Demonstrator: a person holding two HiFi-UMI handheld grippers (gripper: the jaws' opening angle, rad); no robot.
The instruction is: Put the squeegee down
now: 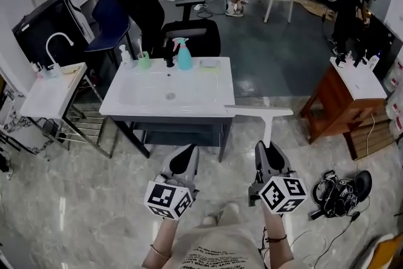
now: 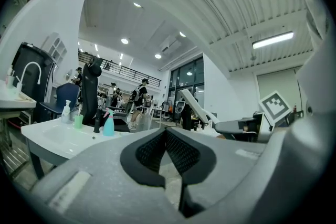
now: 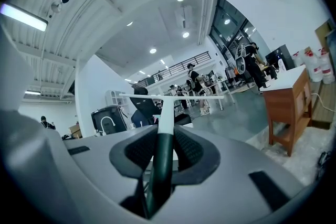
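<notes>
Near sink (image 1: 214, 90), R gripper (image 1: 268, 148) clamped on squeegee (image 1: 259, 112), L gripper (image 1: 183, 152) seemingly closed, empty.

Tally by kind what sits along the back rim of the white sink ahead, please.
Bottles: 2 (white pump bottle, teal spray bottle)
Green cup: 1
Dark upright piece, tap or bottle unclear: 1
Pale flat pad: 1
Total: 5

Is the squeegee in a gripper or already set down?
In a gripper: the right gripper grips the squeegee by its dark handle, with the blade jutting ahead near the sink corner.
</notes>
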